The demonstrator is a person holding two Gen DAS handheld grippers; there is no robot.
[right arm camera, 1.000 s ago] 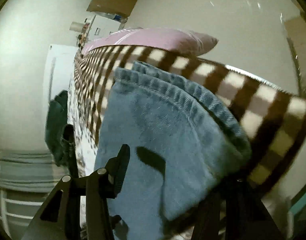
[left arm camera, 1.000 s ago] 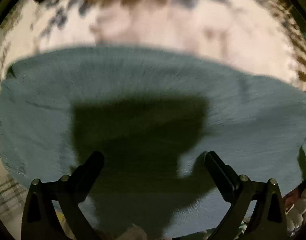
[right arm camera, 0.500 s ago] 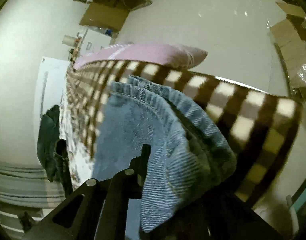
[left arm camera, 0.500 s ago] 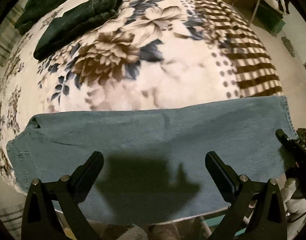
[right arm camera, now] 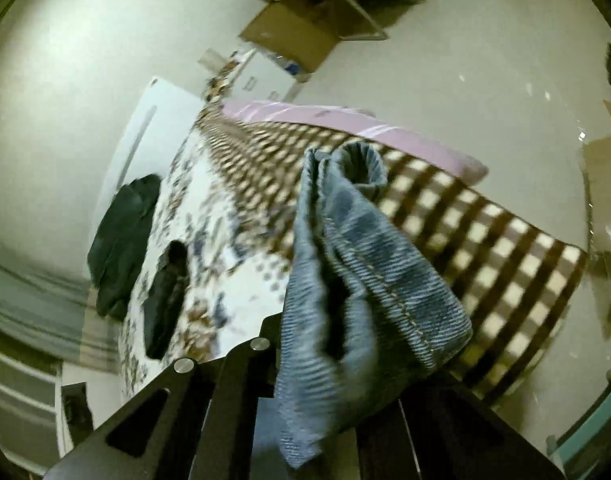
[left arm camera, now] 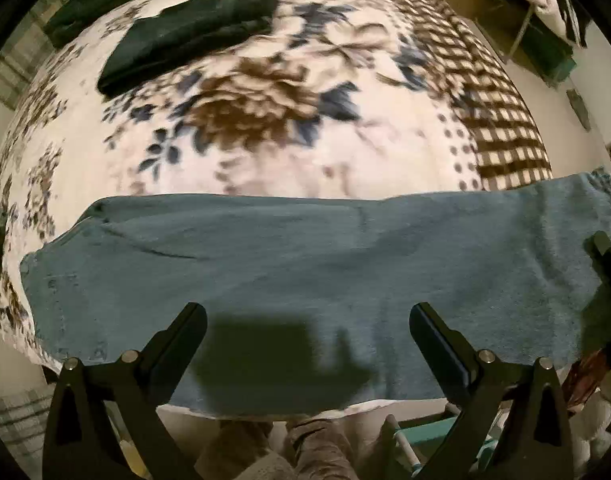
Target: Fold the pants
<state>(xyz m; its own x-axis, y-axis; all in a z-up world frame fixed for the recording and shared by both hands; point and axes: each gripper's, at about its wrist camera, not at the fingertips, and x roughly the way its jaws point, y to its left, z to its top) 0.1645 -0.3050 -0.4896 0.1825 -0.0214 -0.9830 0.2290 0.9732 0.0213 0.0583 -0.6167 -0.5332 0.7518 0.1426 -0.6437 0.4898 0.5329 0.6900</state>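
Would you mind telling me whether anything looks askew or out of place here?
Nothing looks damaged or spilled. The jeans lie flat across the floral blanket, except the hem end, bunched and lifted in the shut right gripper. The left gripper hovers open above them. Dark folded clothes sit tidily further back.

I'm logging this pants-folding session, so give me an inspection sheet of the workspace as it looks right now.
Surface: bed with floral blanket, checked border along one side.
Job's things: blue jeans laid flat across the near edge; the hem end is lifted.
Clutter: two dark folded garments at the far end.
Grippers: left gripper open above the jeans; right gripper shut on jeans.
Cables: nothing seen.
Surroundings: pink pillow, cardboard on the floor.
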